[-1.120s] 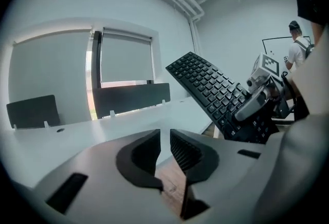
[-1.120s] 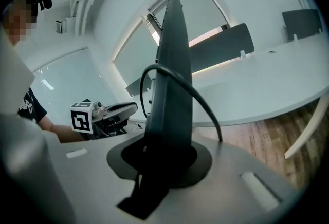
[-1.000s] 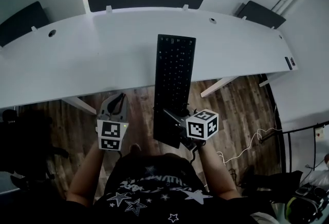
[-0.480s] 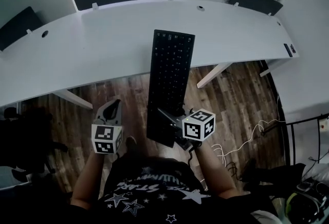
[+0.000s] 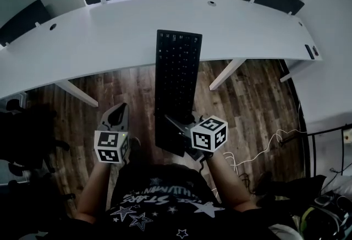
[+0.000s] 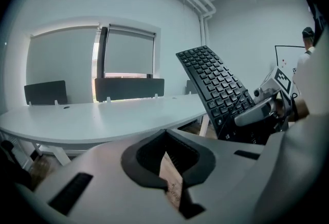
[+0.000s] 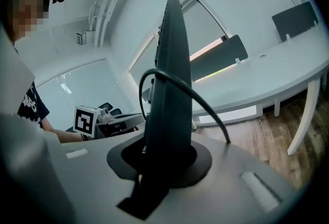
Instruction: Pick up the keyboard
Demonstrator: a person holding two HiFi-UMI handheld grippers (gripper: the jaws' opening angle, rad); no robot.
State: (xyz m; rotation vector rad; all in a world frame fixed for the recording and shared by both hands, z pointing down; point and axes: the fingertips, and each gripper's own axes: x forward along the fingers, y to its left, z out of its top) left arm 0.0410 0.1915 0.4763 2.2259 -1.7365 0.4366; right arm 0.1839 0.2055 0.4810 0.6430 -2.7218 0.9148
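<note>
Keyboard (image 5: 177, 85): black, lifted off the desk (image 5: 99, 41). Far short end above the desk's near edge, near short end pinched edgewise between the jaws of the right gripper (image 5: 177, 127). One-ended hold, probably the end that lay nearest. Cable (image 7: 205, 107) looping from the back. Right gripper aimed forward and slightly down, forearm close to the waist. Left gripper (image 5: 115, 116): jaws together on nothing, just left of the keyboard, over the wooden floor (image 5: 132, 87), apparently idle.
</note>
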